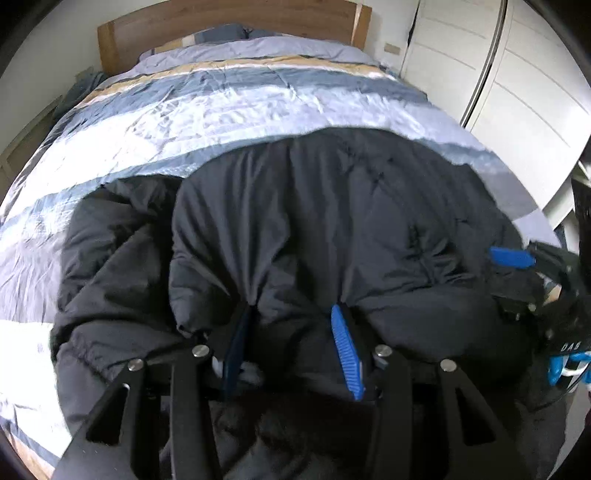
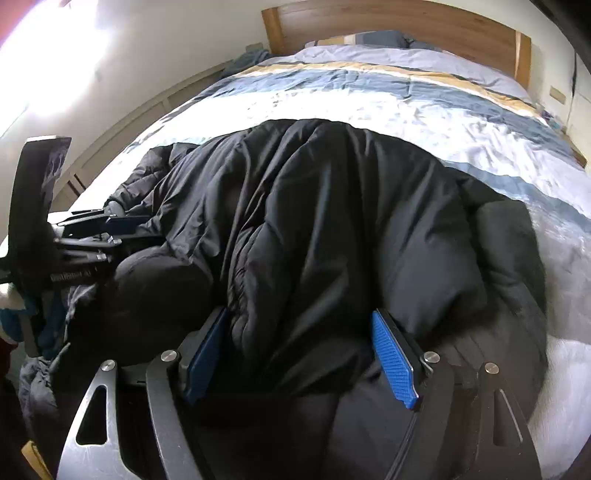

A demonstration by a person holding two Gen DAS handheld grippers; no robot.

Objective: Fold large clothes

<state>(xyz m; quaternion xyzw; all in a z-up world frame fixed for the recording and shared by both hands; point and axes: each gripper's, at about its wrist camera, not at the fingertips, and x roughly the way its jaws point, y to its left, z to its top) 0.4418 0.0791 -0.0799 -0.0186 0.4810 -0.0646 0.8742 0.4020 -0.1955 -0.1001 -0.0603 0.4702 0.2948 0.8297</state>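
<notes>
— Blue pads of the left gripper sit closest to me, and they're clamped on a thick bunch of the black puffer jacket. See how the fabric puckers where it goes in between them?

— Yes. And the right gripper?

— Same thing, only wider: its jaws are squeezed on a fat roll of the jacket, stuffing bulging out past both pads.

— Where's the jacket lying, then?

— On the bed, at the near end, heaped and doubled over on the striped blue-and-white duvet. Both grippers hold its near edge, side by side.

— And beyond it?

— Bare duvet, then pillows against the wooden headboard. White wardrobe doors stand to the right of the bed.
</notes>
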